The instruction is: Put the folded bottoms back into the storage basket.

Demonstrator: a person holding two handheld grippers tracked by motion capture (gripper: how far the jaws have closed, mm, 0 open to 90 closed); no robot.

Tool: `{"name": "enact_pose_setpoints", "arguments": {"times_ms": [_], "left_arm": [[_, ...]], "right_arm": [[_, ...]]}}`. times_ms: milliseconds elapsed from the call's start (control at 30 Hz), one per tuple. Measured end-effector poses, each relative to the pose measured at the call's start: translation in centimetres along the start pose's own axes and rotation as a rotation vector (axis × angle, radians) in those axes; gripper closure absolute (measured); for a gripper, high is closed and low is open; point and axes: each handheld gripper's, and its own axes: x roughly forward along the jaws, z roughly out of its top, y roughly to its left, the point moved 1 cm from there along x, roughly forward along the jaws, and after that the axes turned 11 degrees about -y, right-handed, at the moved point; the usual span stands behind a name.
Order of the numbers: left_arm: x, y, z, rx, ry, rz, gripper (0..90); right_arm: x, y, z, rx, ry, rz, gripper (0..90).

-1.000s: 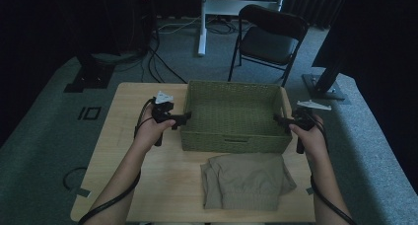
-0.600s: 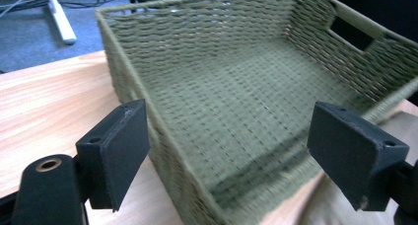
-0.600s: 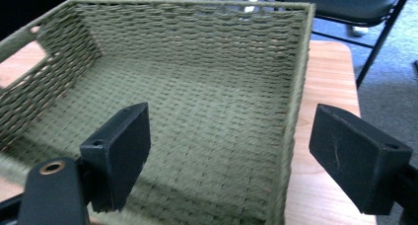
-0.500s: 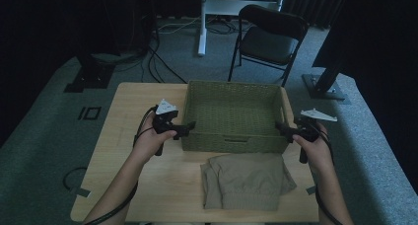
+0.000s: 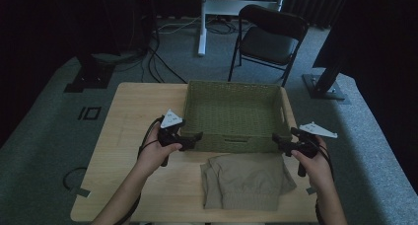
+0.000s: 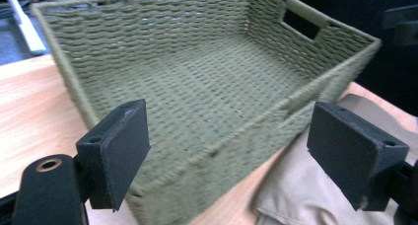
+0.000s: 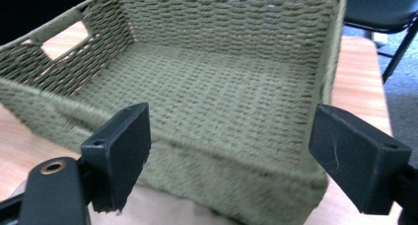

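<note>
A: So, what sits on the table?

B: Seen from the high view, a pale wooden table (image 5: 128, 136) carries a green woven basket (image 5: 231, 114) with nothing in it, set toward the far side. It is rectangular, with a handle slot cut into each short wall. Just in front of it, on the near side, lies a folded khaki garment (image 5: 246, 180), close against the basket's front wall.

A: And where are the hands?

B: Two forearms come in from the bottom edge. The left gripper (image 5: 194, 138) sits at the basket's near left corner, pointing toward the right. The right gripper (image 5: 278, 141) sits at the near right corner, pointing toward the left.

A: Are the jaws holding anything?

B: No. In the left gripper view, the left gripper (image 6: 231, 156) has its two black pads spread wide, with the basket (image 6: 197, 87) lying beyond the gap and the garment (image 6: 300, 185) at lower right. Neither pad presses on anything. In the right gripper view, the right gripper (image 7: 231, 151) is spread just as wide, facing the basket (image 7: 212, 87) from the opposite corner, gripping nothing.

A: What is behind the table?

B: A black folding chair (image 5: 268, 37) stands on grey carpet, well apart from the table
</note>
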Motion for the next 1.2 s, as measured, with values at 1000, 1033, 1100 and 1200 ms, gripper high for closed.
{"name": "enact_pose_setpoints", "arguments": {"times_ms": [1000, 1033, 1100, 1200], "left_arm": [[0.5, -3.8, -6.6, -0.027, 0.080, -0.097, 17.2], [0.6, -4.0, -6.8, -0.027, 0.084, -0.098, 17.2], [0.9, -4.2, -7.3, -0.031, 0.089, -0.100, 17.2], [1.3, -4.6, -8.1, -0.051, 0.092, -0.101, 17.2]], "right_arm": [[-1.4, 0.6, -6.8, -0.029, 0.085, -0.006, 16.7], [-1.4, 0.6, -6.8, -0.029, 0.085, -0.006, 16.7], [-1.3, 0.3, -7.3, -0.039, 0.097, -0.021, 16.7], [-1.2, -0.1, -8.0, -0.039, 0.102, -0.029, 16.7]]}}
